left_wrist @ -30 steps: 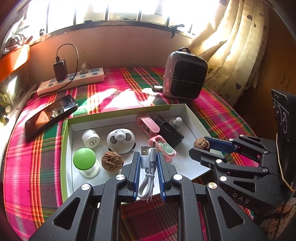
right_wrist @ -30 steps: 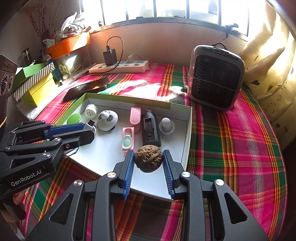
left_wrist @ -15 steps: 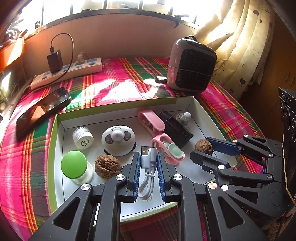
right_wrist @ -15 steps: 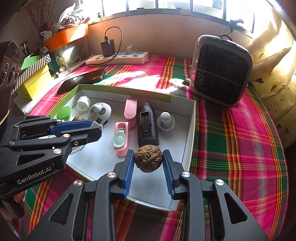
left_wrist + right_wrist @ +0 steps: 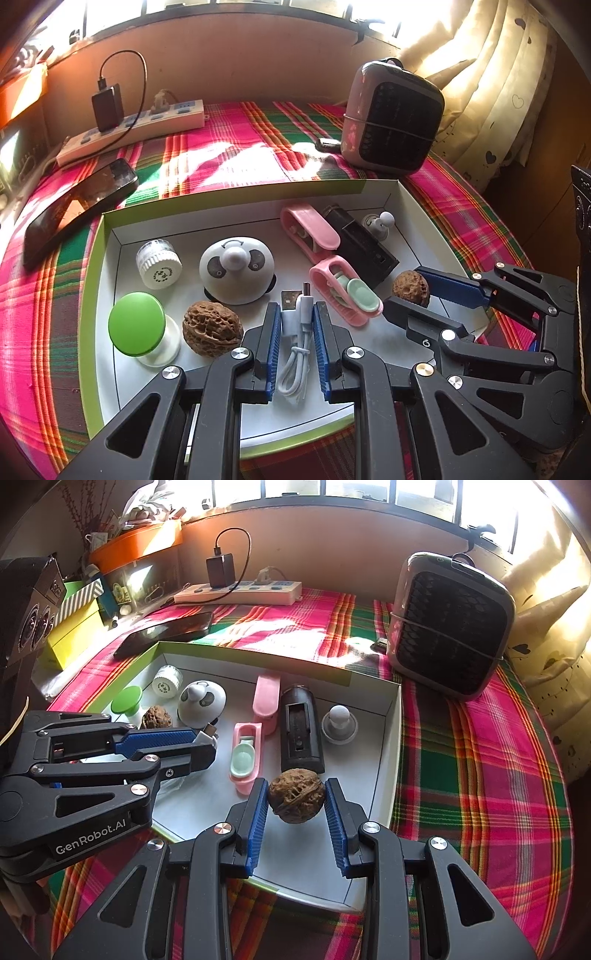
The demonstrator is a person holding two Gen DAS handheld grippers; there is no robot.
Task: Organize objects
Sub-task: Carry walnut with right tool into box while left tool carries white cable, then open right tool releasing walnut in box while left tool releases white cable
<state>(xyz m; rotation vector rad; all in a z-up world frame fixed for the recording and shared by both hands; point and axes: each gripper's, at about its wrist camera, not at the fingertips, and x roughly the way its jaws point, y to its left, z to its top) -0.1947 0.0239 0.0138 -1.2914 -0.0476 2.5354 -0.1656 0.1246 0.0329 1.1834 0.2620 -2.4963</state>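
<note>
The left gripper (image 5: 295, 325) is clamping a coiled white USB cable (image 5: 295, 343) between its blue-padded jaws, hovering over the near edge of the white tray (image 5: 110, 369). A walnut (image 5: 212, 329) is lying just left of it, beside the green-capped bottle (image 5: 138, 329) at the tray's near-left corner. The right gripper (image 5: 410, 291) is reaching in over the tray's right edge, pinching a second walnut (image 5: 410, 288). The panda gadget (image 5: 236, 269) is sitting mid-tray, with pink clips (image 5: 343, 291) just to its right.

Left gripper (image 5: 207, 744) hides most of the white cable (image 5: 208, 734) beside the panda gadget (image 5: 201, 703).
</note>
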